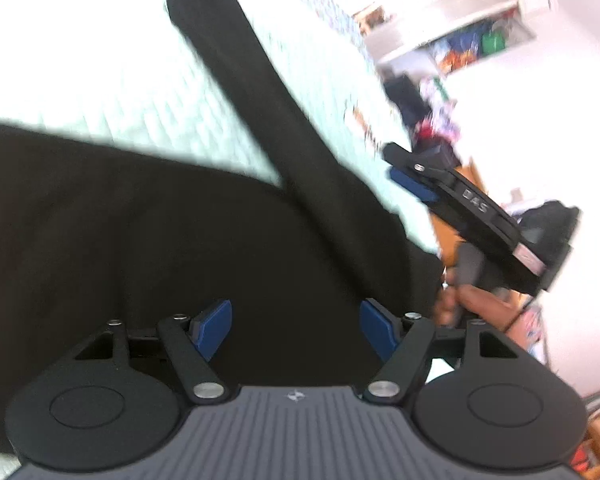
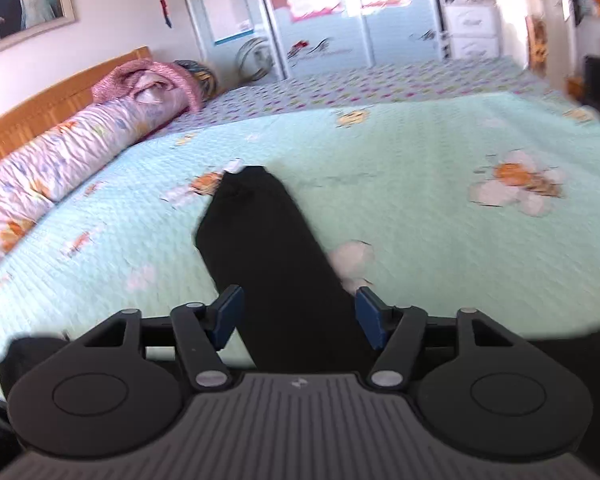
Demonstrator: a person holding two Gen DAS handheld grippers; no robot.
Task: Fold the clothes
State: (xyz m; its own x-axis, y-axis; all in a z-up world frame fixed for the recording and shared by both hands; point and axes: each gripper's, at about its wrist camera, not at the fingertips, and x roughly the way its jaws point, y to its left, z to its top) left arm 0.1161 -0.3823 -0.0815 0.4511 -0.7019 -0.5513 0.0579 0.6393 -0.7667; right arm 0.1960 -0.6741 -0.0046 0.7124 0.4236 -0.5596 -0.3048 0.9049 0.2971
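Right now my left gripper (image 1: pixel 295 326) hovers over the black garment (image 1: pixel 148 232), its blue pads (image 1: pixel 214 326) spread wide with nothing pinched between them; the dark cloth lies below them, not pressed by either pad. The garment is spread on the pale green quilted bedspread (image 1: pixel 132 80), and one long sleeve or leg (image 1: pixel 252 92) of it runs away from the body towards the far side of the bed, lying flat.

My right gripper (image 2: pixel 299 317) is also spread, its jaws standing apart on either side of that same black strip (image 2: pixel 268 248), which reaches forward from under the tool to a blunt end on the bedspread (image 2: pixel 420 184). The pads do not touch the fabric. From the left wrist view I see the right gripper (image 1: pixel 412 184) at the garment's right edge, held by my hand (image 1: pixel 460 296).

Along the left of the bed lies a rolled floral quilt (image 2: pixel 48 176) against a wooden headboard (image 2: pixel 40 108). Beyond the bed stand pale wardrobe doors (image 2: pixel 320 20), blurred.
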